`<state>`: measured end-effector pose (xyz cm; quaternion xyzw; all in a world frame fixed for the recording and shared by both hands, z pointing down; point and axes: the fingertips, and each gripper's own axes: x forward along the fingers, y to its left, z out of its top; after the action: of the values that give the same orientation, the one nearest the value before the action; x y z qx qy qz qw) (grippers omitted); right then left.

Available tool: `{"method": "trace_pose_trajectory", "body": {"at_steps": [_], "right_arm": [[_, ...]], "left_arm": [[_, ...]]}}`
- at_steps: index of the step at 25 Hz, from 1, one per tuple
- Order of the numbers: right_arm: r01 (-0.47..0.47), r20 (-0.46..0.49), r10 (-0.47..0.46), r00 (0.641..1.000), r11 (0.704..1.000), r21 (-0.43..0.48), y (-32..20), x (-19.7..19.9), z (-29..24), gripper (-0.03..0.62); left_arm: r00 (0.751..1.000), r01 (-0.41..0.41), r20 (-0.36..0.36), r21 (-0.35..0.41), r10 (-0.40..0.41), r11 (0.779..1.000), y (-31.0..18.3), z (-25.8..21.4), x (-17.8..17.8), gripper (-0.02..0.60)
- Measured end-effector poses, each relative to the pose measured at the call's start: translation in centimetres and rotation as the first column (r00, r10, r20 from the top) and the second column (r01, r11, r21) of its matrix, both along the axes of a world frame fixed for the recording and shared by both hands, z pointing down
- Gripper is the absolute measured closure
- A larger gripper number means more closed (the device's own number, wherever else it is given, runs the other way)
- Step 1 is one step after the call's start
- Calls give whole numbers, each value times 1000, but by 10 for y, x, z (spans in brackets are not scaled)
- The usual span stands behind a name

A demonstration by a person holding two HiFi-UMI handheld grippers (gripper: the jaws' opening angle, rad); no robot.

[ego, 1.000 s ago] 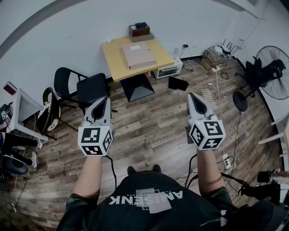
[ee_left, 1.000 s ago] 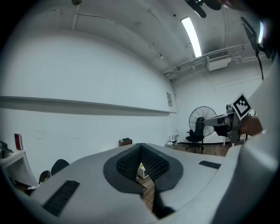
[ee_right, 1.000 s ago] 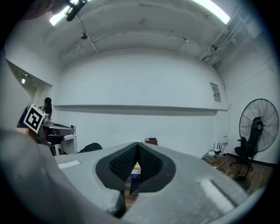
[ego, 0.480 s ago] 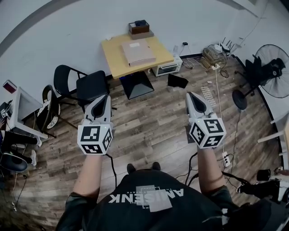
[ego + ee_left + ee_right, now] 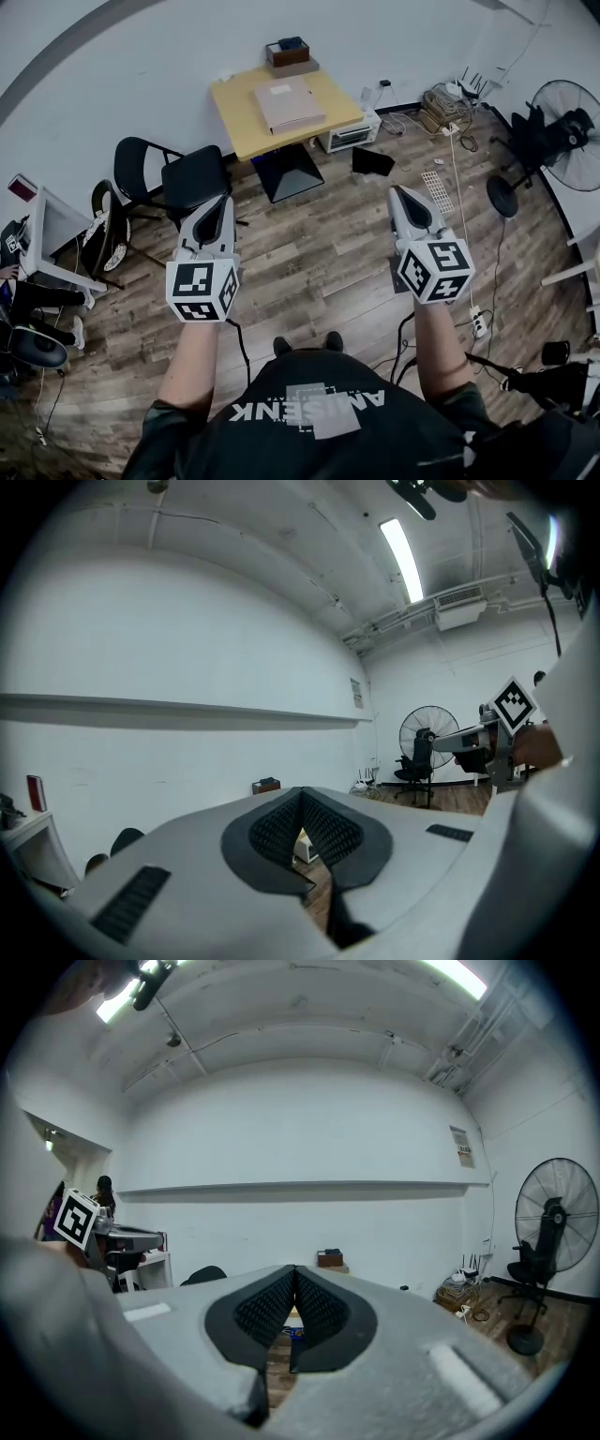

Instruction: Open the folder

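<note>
A tan closed folder (image 5: 289, 104) lies flat on a small yellow table (image 5: 239, 131) against the far white wall, well ahead of me. My left gripper (image 5: 222, 200) is held level in mid-air over the wooden floor, shut and empty, its tip (image 5: 301, 792) closed. My right gripper (image 5: 398, 192) hangs level on the other side, also shut with nothing in it, tips together (image 5: 294, 1269). Both grippers are far short of the table. In the gripper views the jaws hide most of the table.
A brown box (image 5: 288, 57) stands at the table's back edge. Two black chairs (image 5: 183, 178) stand left of the table, a white appliance (image 5: 350, 138) and cables on the floor to its right. A standing fan (image 5: 562, 103) is at far right, a white desk (image 5: 52, 234) at left.
The view has shifted slightly, with the table sitting a little higher in the frame. Both grippers stay shut and keep their places.
</note>
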<state>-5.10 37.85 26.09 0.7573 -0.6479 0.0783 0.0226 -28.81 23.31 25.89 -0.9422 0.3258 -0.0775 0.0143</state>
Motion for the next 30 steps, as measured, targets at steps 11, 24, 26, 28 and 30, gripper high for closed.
{"method": "trace_pose_trajectory", "body": {"at_steps": [11,24,26,28,30], "right_arm": [[-45,-39,45,998,999,-6,-22,-30,2,591],[22,-26,-22,999,1000,12,-112,-7,21,591],[49,-37,-48,998,999,14,-140,9,22,591],[75,-28,-74,997,997,17,-165,30,23,591],[97,-27,-96,995,995,16,-189,56,22,591]], "left_arm": [[998,-60,-21,18,60,998,-36,8,-19,586],[999,-33,9,11,33,999,-106,26,3,586],[1000,-9,13,8,9,1000,-127,27,16,585],[1000,13,19,10,-13,1000,-147,26,34,584],[999,34,26,14,-34,999,-167,23,56,584]]}}
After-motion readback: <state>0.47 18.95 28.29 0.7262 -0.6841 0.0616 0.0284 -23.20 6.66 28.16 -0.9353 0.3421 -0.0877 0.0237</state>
